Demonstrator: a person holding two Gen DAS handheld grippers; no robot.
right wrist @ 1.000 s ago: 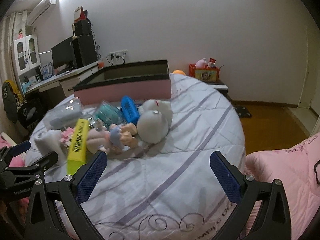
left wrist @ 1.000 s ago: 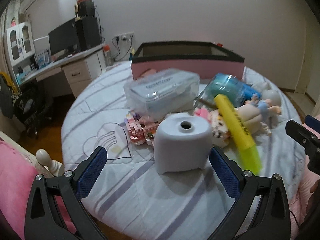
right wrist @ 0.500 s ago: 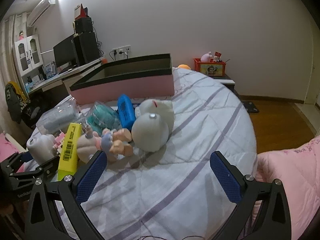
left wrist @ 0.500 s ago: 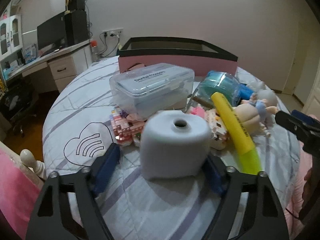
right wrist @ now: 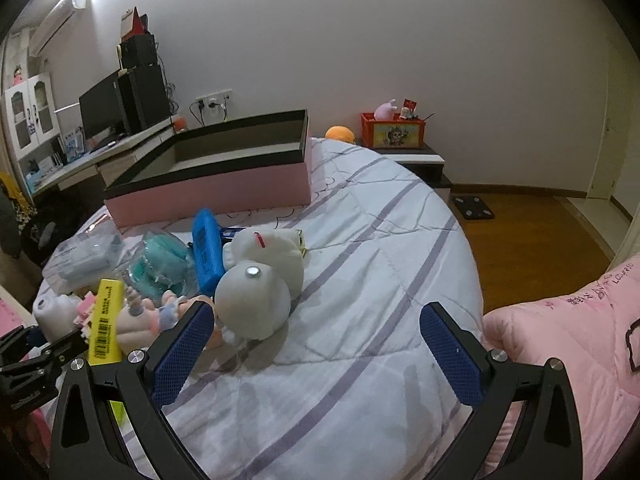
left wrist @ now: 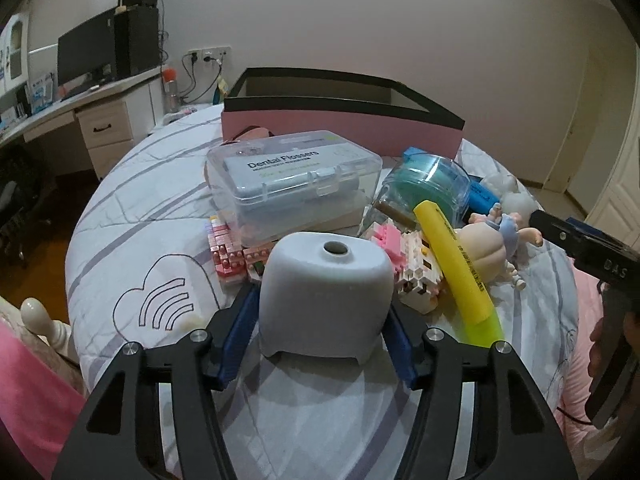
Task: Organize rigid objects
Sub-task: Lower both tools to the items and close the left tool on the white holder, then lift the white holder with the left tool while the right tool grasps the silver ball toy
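Observation:
A white dome-shaped holder (left wrist: 326, 292) with a hole on top stands on the round bed at the near edge of a pile of things. My left gripper (left wrist: 320, 304) is closing on it, and both blue pads lie against its sides. Behind it are pink toy bricks (left wrist: 228, 248), a clear Dental Flossers box (left wrist: 292, 184), a teal jar (left wrist: 428, 184), a yellow marker (left wrist: 456, 272) and a doll (left wrist: 488, 244). My right gripper (right wrist: 316, 312) is open over bare quilt. A white plush (right wrist: 256, 304) lies just beyond its left finger. The pink storage box (right wrist: 216, 192) with a black rim stands behind the pile.
A blue box (right wrist: 206, 252) leans between the jar and the plush. A pink blanket (right wrist: 568, 340) lies at the right. A desk with a monitor (left wrist: 100, 92) stands left of the bed, a nightstand with a red box (right wrist: 394, 132) behind it. A bedpost (left wrist: 40, 320) is at the near left.
The left jaws went from wide open to closed against the white holder, and the view drew in on it. The right gripper moved closer to the plush and the pile.

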